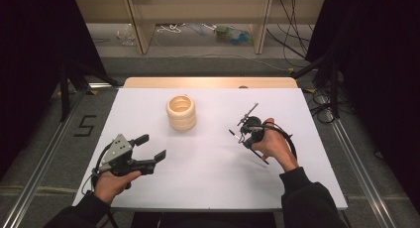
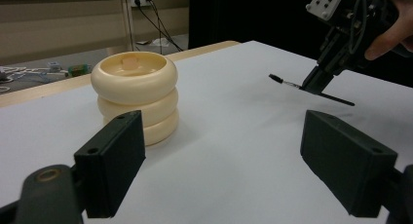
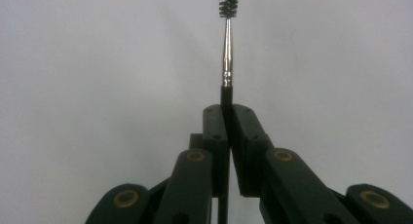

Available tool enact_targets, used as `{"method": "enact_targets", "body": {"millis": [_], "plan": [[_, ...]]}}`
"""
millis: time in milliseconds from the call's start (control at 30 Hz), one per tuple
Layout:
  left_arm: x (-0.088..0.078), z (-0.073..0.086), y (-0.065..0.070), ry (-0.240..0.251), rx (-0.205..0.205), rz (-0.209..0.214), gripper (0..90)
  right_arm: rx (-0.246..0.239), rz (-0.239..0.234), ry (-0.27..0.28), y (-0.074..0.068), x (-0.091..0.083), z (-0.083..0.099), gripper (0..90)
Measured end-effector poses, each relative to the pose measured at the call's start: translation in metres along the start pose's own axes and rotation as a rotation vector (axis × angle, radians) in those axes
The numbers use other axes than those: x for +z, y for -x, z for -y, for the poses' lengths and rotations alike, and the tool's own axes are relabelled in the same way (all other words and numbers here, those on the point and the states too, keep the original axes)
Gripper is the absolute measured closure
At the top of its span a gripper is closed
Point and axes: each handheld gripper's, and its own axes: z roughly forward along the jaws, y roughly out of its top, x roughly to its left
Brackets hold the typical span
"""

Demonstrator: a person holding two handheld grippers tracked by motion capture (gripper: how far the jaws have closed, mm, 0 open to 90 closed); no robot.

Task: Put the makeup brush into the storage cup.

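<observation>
R gripper (image 3: 225, 109) was clamped on the thin brush (image 3: 227, 48), held just above the table (image 1: 208, 178); L gripper (image 2: 224, 160) gaped empty. I'd keep bristles fwd, approach ring stack (image 1: 181, 112) slowly.

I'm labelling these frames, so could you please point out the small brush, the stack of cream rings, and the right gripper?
small brush (image 3: 227, 2), right gripper view, on its bristle tip.
stack of cream rings (image 1: 181, 114), high view, on its side.
right gripper (image 3: 227, 119), right gripper view, between its fingertips.
</observation>
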Motion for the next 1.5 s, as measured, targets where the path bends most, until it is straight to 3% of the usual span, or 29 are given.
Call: {"method": "enact_targets", "body": {"millis": [100, 267, 433, 467, 700, 900, 1067, 1333, 1400, 1433, 1500], "plan": [[0.000, 0.000, 0.000, 0.000, 0.000, -0.002, 16.4, -0.006, 0.029, 0.114, 0.000, -0.009, 0.000, 85.7], [0.001, 0.000, 0.000, -0.004, 0.004, -0.003, 16.4, 0.042, 0.085, 0.329, 0.002, -0.021, 0.002, 85.7], [0.003, 0.000, 0.003, -0.009, 0.006, 0.006, 16.4, 0.084, 0.092, 0.430, 0.007, -0.025, 0.007, 85.7], [0.003, 0.000, 0.003, -0.010, 0.010, 0.009, 16.4, 0.084, 0.082, 0.426, 0.008, -0.027, 0.008, 85.7], [0.003, 0.000, 0.003, -0.009, 0.004, 0.006, 16.4, 0.106, 0.090, 0.542, 0.007, -0.030, 0.013, 85.7], [0.003, 0.000, 0.003, -0.006, 0.004, 0.004, 16.7, 0.106, 0.079, 0.601, 0.003, -0.032, 0.015, 85.7], [0.008, -0.001, 0.005, -0.005, -0.021, 0.020, 16.7, 0.100, 0.036, 0.717, -0.002, -0.035, 0.014, 85.7], [0.019, 0.001, 0.015, -0.025, -0.017, 0.047, 16.3, 0.076, 0.011, 0.767, -0.017, -0.039, 0.008, 85.7], [0.022, 0.001, 0.018, -0.020, -0.038, 0.052, 16.3, 0.067, -0.001, 0.777, -0.022, -0.040, 0.006, 85.7], [0.023, 0.001, 0.017, -0.024, -0.020, 0.062, 16.3, 0.067, -0.001, 0.777, -0.022, -0.040, 0.006, 85.7], [0.026, 0.001, 0.020, -0.023, -0.036, 0.067, 16.4, 0.066, -0.033, 0.795, -0.028, -0.040, 0.003, 85.8]]}}
